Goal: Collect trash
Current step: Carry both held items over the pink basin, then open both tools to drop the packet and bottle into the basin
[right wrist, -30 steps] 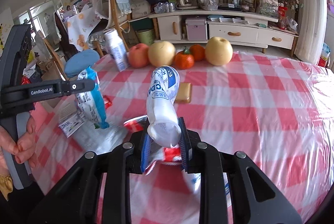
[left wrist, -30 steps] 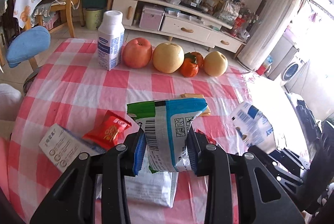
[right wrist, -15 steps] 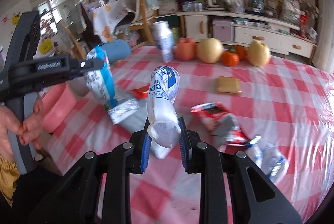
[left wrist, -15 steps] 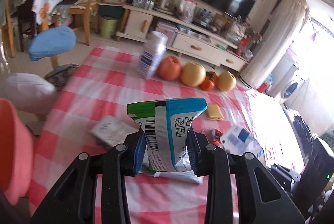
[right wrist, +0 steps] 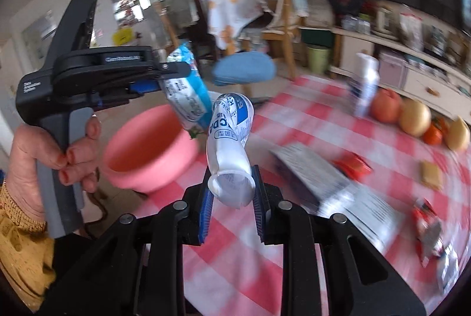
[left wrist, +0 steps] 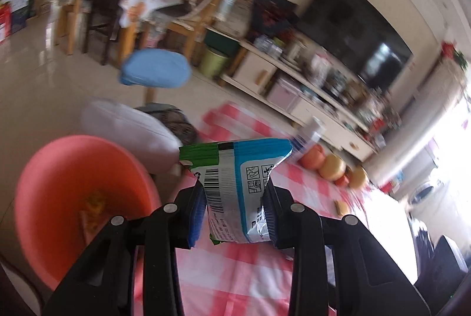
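Your left gripper [left wrist: 234, 205] has its jaws clamped on a blue, white and green snack wrapper [left wrist: 235, 177], barcode side toward the camera, the top edge standing clear above the pads. In the right wrist view that same left gripper [right wrist: 160, 77] sits at upper left, held by your left hand [right wrist: 56, 151], with the wrapper [right wrist: 185, 98] hanging down from it above the far rim of a pink basin [right wrist: 150, 151].

Your right gripper [right wrist: 231, 198] has its jaws closed narrow on a crumpled white and blue packet [right wrist: 231, 148], pinched at its lower end; the rest of it curls upward and away from the pads.

In the left wrist view the basin [left wrist: 79, 198] lies at lower left, just beside the gripper and off the edge of the tabletop [left wrist: 235, 272]. Something yellowish lies inside it; the blur prevents identifying it.

The tabletop carries a red and white checked cloth [right wrist: 294, 121]. Trash on it, seen from the right wrist: a flattened white paper pack [right wrist: 332, 186], a red wrapper [right wrist: 353, 166], a small tan square [right wrist: 431, 174] and a crumpled red and silver wrapper [right wrist: 429, 230] near the right edge. At the far side stand a white bottle [right wrist: 365, 86] and a row of fruit [right wrist: 412, 116]. Much of both views is motion-blurred.
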A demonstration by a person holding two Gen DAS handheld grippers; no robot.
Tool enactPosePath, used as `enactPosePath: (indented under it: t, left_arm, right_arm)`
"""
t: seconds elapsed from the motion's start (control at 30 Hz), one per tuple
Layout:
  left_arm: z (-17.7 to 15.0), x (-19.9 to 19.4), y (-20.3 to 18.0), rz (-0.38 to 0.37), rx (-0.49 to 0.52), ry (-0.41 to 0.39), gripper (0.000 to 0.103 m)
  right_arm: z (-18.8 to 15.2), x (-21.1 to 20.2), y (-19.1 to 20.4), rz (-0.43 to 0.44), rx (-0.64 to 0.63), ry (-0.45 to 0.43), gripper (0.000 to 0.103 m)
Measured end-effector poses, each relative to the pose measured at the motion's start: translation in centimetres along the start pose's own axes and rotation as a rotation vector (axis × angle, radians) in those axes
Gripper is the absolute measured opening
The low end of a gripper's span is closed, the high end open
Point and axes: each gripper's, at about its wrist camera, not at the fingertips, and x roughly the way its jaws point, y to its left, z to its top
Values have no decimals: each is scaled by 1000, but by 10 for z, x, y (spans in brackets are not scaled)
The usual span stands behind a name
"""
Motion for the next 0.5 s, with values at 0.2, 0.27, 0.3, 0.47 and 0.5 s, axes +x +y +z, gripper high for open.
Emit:
enactPosePath:
  t: [0.2, 0.27, 0.3, 0.47, 0.5]
  left_arm:
    - [16, -14, 70, 117, -107, -51, 36]
    - [18, -13, 92, 157, -145, -49, 36]
    - [18, -12, 102, 201, -154, -48, 36]
    - [19, 3, 146, 339, -226, 7, 48]
    - [19, 5, 151, 344, -238, 15, 53]
  right_arm:
    - [30, 49, 62, 94, -99, 31, 26]
    - [36, 66, 81, 123, -118, 46, 26]
    - [39, 80, 91, 132, -129, 60, 26]
    - [35, 126, 110, 68, -182, 114, 67]
    - [32, 126, 106, 61, -168, 108, 69]
